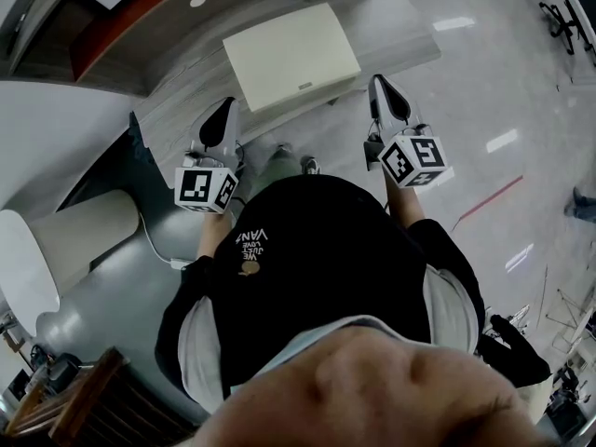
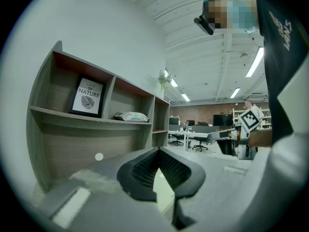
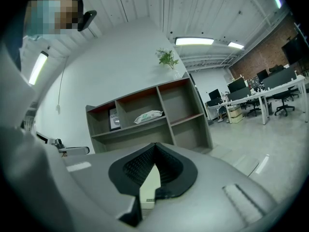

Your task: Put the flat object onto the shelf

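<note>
A flat cream panel (image 1: 291, 54) hangs level in front of the person, carried between both grippers. My left gripper (image 1: 226, 119) is shut on its left edge; in the left gripper view a cream sliver of the panel (image 2: 163, 190) shows between the closed black pads of that gripper (image 2: 158, 151). My right gripper (image 1: 382, 91) is shut on the right edge, and the panel (image 3: 150, 185) shows between this gripper's (image 3: 154, 146) pads too. The grey wooden shelf (image 3: 154, 115) stands ahead against the white wall, seen also in the left gripper view (image 2: 96, 124) and the head view (image 1: 140, 21).
A framed leaf print (image 2: 87, 97) and a white pack (image 2: 130, 116) occupy the shelf's upper compartments. A potted plant (image 3: 167, 58) tops it. Office desks and chairs (image 3: 260, 98) stand to the right. A white round table (image 1: 19, 268) is at the person's left.
</note>
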Demonstrator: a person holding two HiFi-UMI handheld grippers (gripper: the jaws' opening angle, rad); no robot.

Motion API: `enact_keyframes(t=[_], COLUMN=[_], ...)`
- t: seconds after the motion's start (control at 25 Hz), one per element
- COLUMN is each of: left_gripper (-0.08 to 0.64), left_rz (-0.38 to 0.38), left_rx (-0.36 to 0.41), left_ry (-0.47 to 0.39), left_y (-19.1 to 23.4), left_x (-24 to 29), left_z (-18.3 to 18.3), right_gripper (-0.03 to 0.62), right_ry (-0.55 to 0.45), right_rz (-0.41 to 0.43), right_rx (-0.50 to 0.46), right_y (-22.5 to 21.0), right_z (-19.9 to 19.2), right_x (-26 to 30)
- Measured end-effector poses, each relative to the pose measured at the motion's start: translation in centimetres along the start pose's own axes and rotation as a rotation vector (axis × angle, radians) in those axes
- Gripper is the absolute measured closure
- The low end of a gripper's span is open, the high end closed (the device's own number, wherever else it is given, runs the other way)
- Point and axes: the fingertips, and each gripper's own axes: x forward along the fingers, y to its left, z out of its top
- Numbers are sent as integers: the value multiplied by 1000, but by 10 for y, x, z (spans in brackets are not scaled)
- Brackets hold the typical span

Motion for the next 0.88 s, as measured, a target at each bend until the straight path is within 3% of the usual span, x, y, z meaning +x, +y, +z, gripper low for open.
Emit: enact_keyframes(t=[0.88], left_gripper=[559], left_rz=[-166], left_rx=[-20], left_ry=[14], left_y=[65], left_x=[44], left_z=[12], right_gripper=[594], right_ry=[-38], right_rz=[-143], right_rx=[13], right_y=[23], right_z=[7], right_x=[46])
